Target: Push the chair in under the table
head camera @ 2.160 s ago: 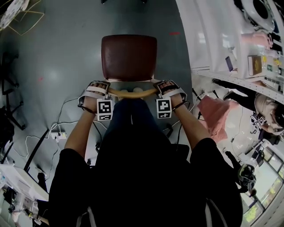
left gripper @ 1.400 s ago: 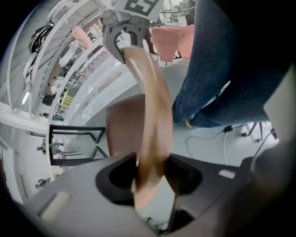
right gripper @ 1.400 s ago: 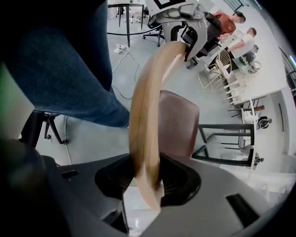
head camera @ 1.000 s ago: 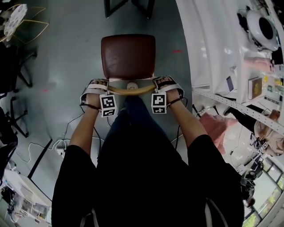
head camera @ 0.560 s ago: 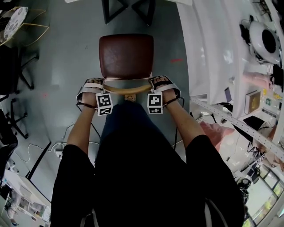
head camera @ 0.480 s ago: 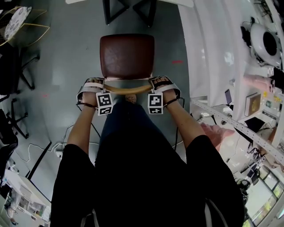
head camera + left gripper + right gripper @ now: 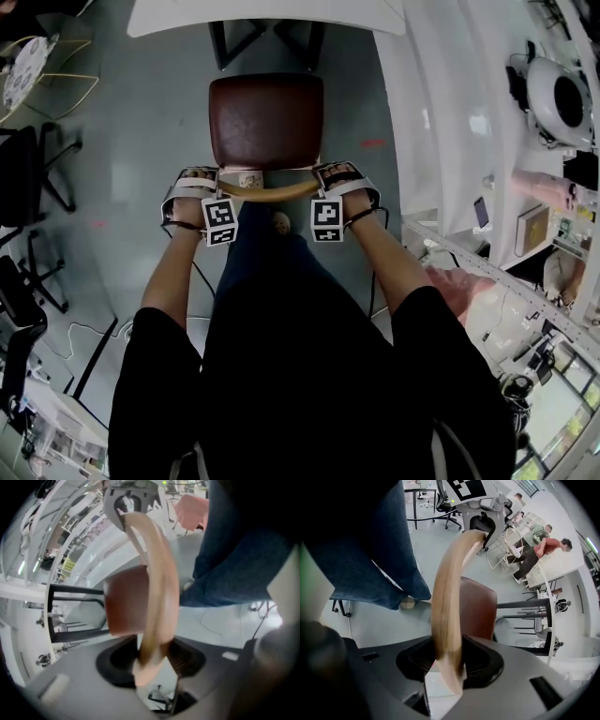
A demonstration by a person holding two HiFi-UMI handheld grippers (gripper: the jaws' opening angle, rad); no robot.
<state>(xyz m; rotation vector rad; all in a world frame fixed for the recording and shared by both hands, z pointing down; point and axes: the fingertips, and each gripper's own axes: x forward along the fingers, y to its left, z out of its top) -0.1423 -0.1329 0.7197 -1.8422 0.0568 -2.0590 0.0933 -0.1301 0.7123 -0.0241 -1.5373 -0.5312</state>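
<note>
The chair has a brown seat (image 7: pixel 265 122) and a curved wooden backrest (image 7: pixel 267 191), and stands just short of the white table (image 7: pixel 267 13). My left gripper (image 7: pixel 202 180) is shut on the backrest's left end and my right gripper (image 7: pixel 337 174) on its right end. In the left gripper view the backrest (image 7: pixel 158 592) runs up from between the jaws of the left gripper (image 7: pixel 150 660), with the seat (image 7: pixel 123 602) beside it. The right gripper view shows the backrest (image 7: pixel 446 611) pinched in the right gripper (image 7: pixel 450 660), the seat (image 7: pixel 480 606) beyond.
Black table legs (image 7: pixel 225 42) stand under the tabletop ahead of the seat. White benches and shelving (image 7: pixel 441 112) run along the right. Black chairs (image 7: pixel 33 178) and a gold wire chair (image 7: pixel 56 75) stand at the left. People (image 7: pixel 534 550) stand far off.
The chair and both grippers have moved forward toward the table. The table's white edge and its legs have come further into view at the top. Both grips on the backrest are unchanged.
</note>
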